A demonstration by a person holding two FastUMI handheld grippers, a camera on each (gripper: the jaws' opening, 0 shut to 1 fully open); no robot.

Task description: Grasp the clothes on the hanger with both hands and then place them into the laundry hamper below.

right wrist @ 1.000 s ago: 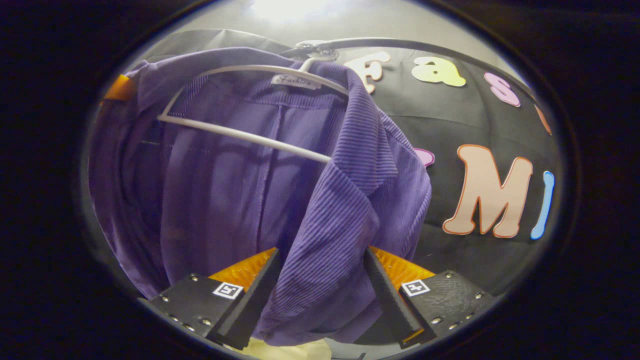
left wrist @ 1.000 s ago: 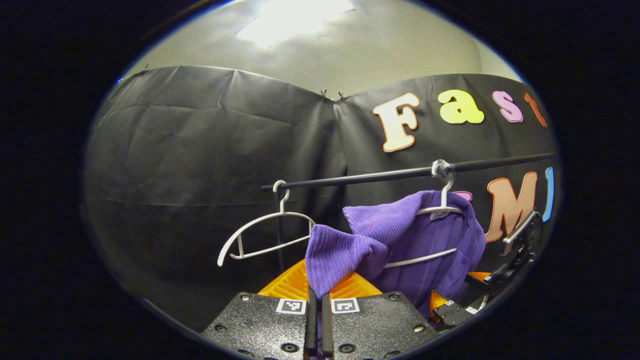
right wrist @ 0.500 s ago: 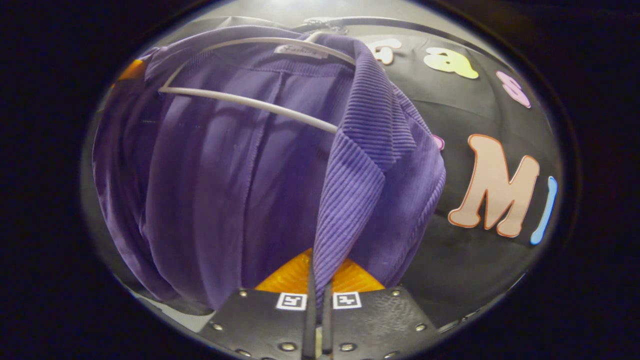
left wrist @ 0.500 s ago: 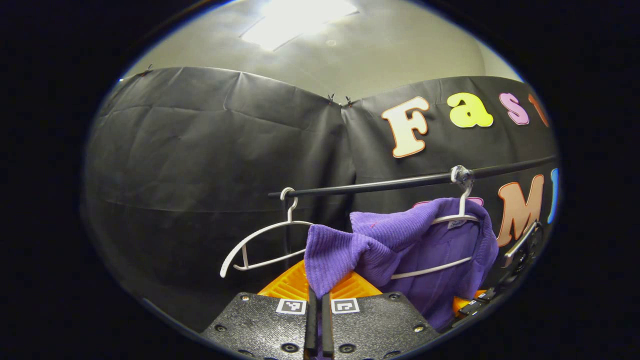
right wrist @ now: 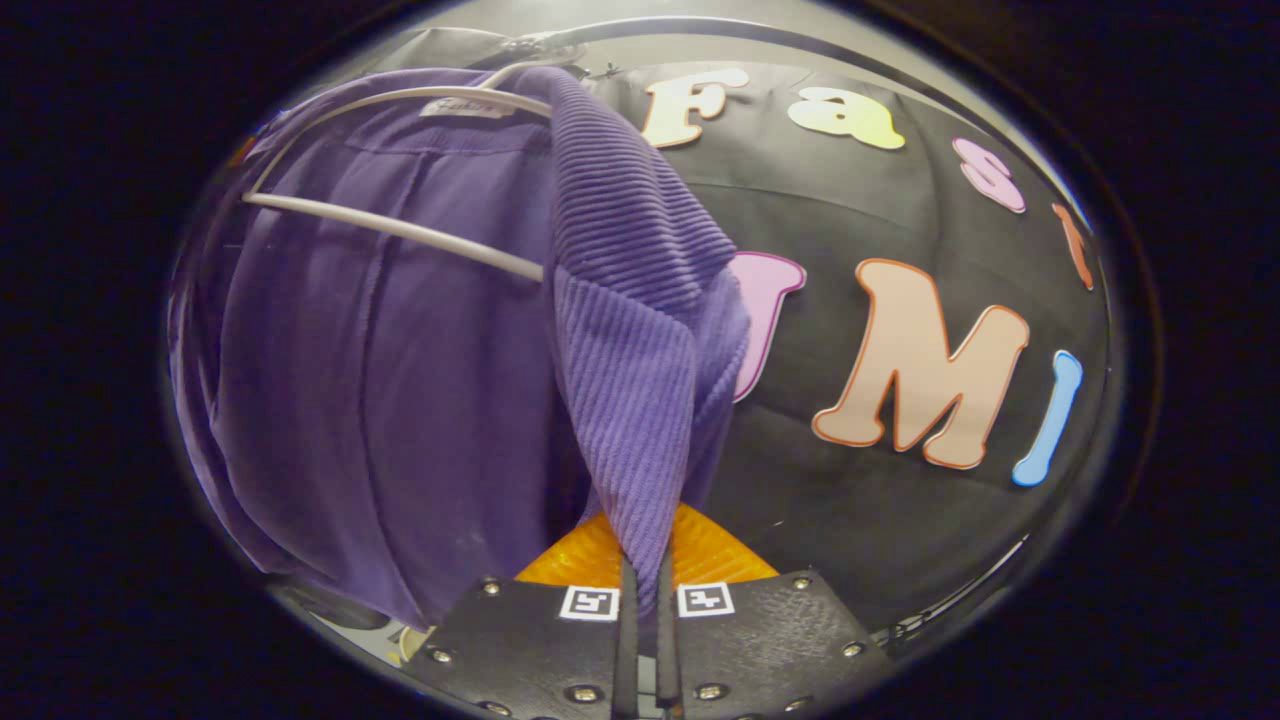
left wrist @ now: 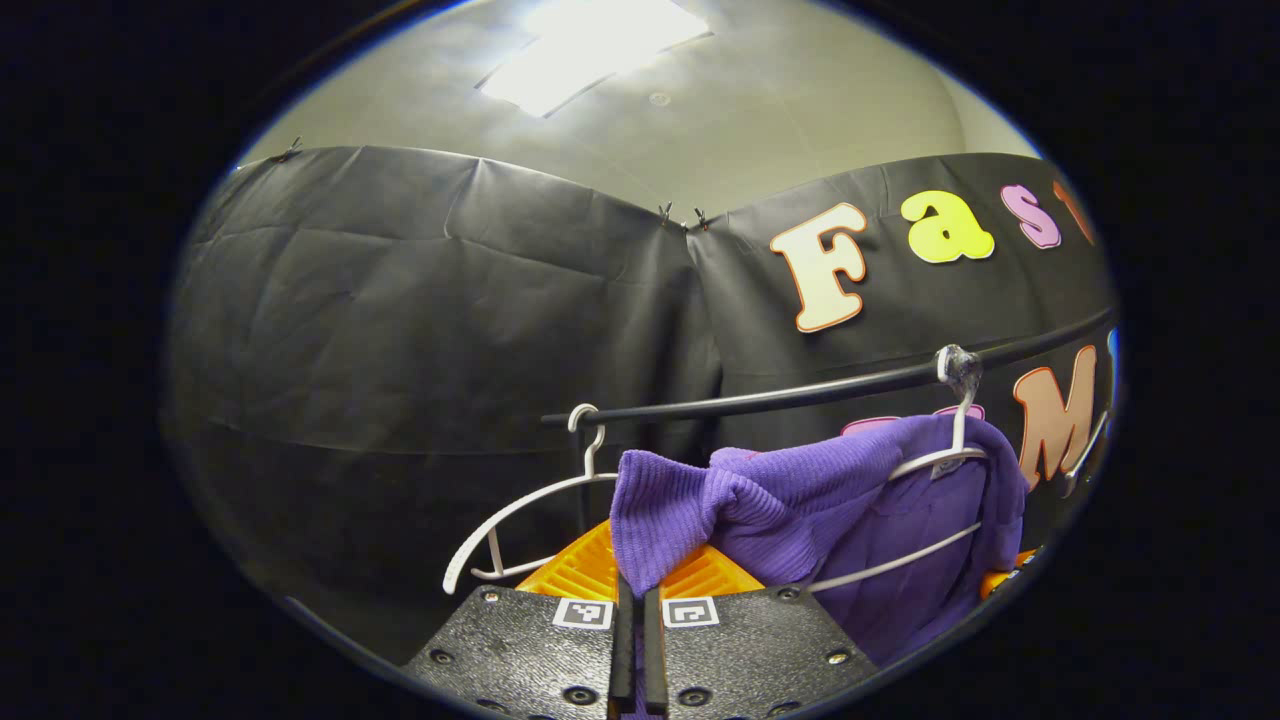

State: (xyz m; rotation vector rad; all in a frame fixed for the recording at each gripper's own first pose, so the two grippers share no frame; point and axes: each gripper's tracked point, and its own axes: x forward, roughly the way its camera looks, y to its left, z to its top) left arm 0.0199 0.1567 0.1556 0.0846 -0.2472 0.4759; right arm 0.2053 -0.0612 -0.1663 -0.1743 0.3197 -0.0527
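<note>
Purple garment point(left wrist: 800, 500) is gripped at both front edges while hung on a white hanger point(left wrist: 935, 465) on the black rail point(left wrist: 800, 395).

The left tool point(left wrist: 634, 640) is clenched on one ribbed edge, and the right tool point(right wrist: 640, 640) is clenched on the other ribbed edge point(right wrist: 630, 400). For a clean release, the shoulders are best lifted up and off the hanger ends before anything is lowered, both tools being moved together. An empty white hanger point(left wrist: 520, 510) is hung just beside, and could be snagged. The hamper cannot be made out.
</note>
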